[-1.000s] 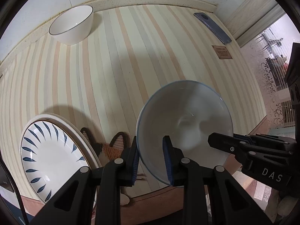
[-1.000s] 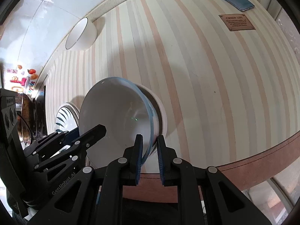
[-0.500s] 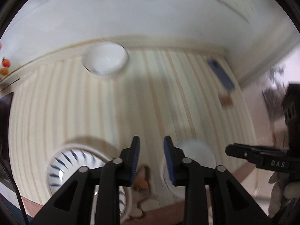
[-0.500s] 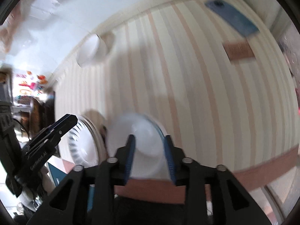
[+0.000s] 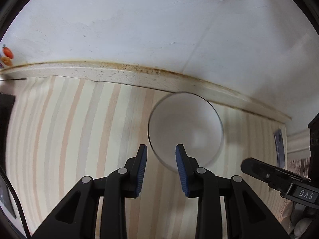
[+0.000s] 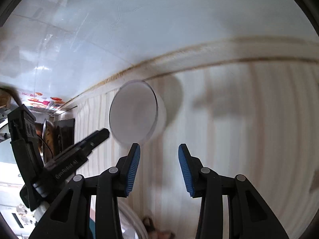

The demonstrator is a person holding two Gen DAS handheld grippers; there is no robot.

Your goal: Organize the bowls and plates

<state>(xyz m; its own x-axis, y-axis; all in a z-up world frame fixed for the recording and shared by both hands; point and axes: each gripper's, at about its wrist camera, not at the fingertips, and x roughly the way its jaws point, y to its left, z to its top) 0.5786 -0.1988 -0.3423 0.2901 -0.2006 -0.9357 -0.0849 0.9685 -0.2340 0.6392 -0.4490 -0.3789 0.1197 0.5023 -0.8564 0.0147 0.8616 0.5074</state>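
A plain white bowl [image 5: 185, 131] stands on the striped tablecloth [image 5: 79, 129] close to the wall ledge. My left gripper [image 5: 161, 169] is open and holds nothing; its blue pads [image 5: 142, 169] hover just short of the bowl's near rim. In the right wrist view the same white bowl [image 6: 135, 111] lies ahead and to the left. My right gripper [image 6: 159, 169] is open wide and empty, short of the bowl. Each gripper shows in the other's view: the right gripper [image 5: 279, 179] and the left gripper [image 6: 65, 157]. A white dish edge [image 6: 129, 221] peeks out at the bottom.
A white tiled wall [image 5: 159, 29] and a stained ledge [image 5: 119, 75] bound the table behind the bowl. A blue phone [image 5: 279, 147] lies at the far right. A dark appliance [image 6: 63, 133] sits off the table's left end. A cat-patterned mat [image 6: 155, 231] shows at the bottom.
Both grippers let go of the blue-rimmed bowl they held by its rim. Both have since moved forward across the table to the white bowl by the wall, and the right jaws opened wider.
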